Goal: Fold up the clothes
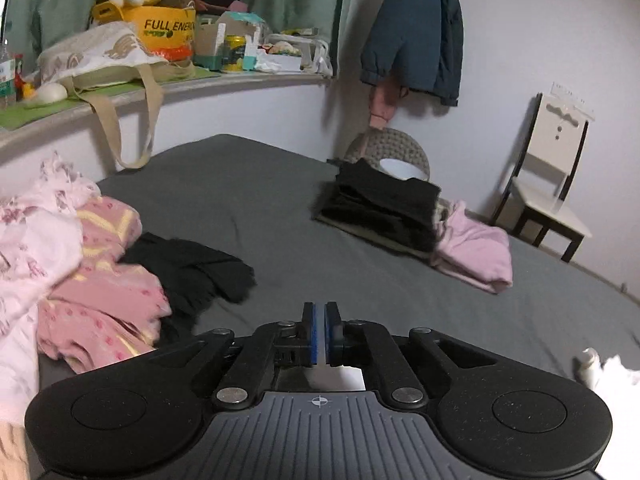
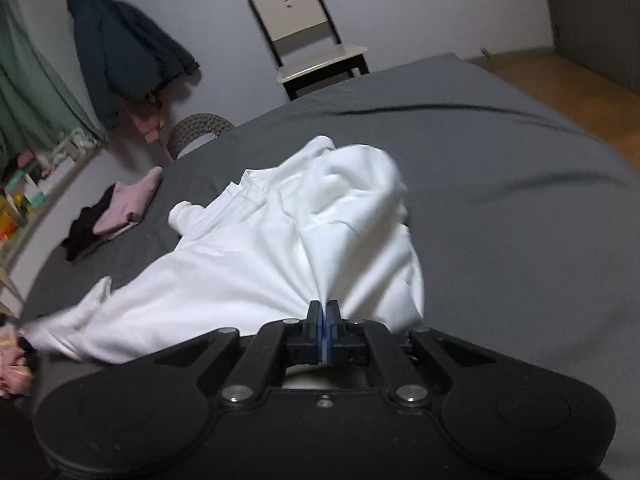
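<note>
The right gripper (image 2: 324, 305) is clamped on a pinch of a white garment (image 2: 256, 248), the cloth gathered into tight pleats that fan out from between its blue pads. The garment spreads ahead and to the left of that gripper, rumpled over the grey bed (image 2: 500, 184), with a sleeve trailing far left. Farther ahead and left of it lie a folded pink top (image 2: 128, 204) and a dark stack (image 2: 86, 228) just beside it; a chair (image 2: 316, 40) stands beyond the bed's far edge and a dark jacket (image 2: 120, 48) hangs on the wall. The left gripper (image 1: 319, 308) hovers over bare sheet, its pads drawn almost together with only a thin slit between them and nothing in it. Just ahead and left of it sits a crumpled black garment (image 1: 192, 268), touching a heap of pink clothes (image 1: 92, 280) further left. Ahead and right rests the dark folded stack (image 1: 384, 204) beside the pink top (image 1: 476, 248). A scrap of the white garment (image 1: 608, 376) shows at the left gripper's right.
</note>
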`<move>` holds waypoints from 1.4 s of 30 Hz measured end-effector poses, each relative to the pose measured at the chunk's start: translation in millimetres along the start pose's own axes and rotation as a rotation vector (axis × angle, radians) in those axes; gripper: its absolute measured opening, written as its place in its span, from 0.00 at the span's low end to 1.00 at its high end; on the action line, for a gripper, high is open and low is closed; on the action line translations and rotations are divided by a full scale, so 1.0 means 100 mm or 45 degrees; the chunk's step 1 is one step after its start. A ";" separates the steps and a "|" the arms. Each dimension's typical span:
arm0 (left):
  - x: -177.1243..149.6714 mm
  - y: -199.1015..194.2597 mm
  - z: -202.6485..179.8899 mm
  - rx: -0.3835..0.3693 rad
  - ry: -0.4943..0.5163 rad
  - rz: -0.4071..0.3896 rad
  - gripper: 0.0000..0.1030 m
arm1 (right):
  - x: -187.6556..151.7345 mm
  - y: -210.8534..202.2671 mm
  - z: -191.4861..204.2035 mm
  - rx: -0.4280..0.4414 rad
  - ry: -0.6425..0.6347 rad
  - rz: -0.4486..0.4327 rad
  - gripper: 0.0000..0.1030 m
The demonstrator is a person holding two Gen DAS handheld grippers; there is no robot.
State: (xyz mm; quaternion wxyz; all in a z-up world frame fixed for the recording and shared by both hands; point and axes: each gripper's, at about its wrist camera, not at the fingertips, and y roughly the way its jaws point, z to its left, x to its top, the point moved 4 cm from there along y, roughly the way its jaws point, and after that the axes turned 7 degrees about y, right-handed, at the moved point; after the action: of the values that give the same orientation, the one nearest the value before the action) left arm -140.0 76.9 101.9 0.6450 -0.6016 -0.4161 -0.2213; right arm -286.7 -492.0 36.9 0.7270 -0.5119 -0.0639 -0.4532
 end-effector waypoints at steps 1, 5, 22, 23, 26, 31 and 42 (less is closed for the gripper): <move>0.00 0.01 -0.01 -0.029 0.018 0.011 0.03 | -0.04 -0.05 -0.06 -0.019 0.015 0.018 0.01; -0.04 -0.04 -0.30 -0.222 0.131 0.029 0.04 | -0.21 -0.14 -0.25 -0.132 -0.034 0.083 0.02; -0.44 -0.12 -2.22 -0.734 1.155 -0.037 0.80 | 0.34 0.93 1.11 -0.260 -1.696 0.031 0.46; -0.45 -0.11 -2.32 -0.743 1.247 -0.050 0.80 | 0.35 1.00 1.09 -0.261 -1.698 0.056 0.43; -0.48 -0.04 -2.67 -0.781 1.357 -0.057 0.80 | 0.35 1.19 1.04 -0.252 -1.670 0.122 0.39; -0.69 0.22 -3.15 -0.891 1.299 0.070 0.73 | 0.15 1.34 0.77 -0.350 -1.812 0.216 0.15; -1.34 0.07 -2.75 -0.963 1.328 0.117 0.02 | -0.18 0.31 0.28 -0.254 -1.204 -0.040 0.06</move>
State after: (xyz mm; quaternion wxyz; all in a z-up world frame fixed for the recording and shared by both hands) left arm -134.7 -214.7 10.0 0.5146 -0.6181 0.0848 -0.5881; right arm -264.5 -456.7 19.1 0.5587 -0.7279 -0.3515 -0.1856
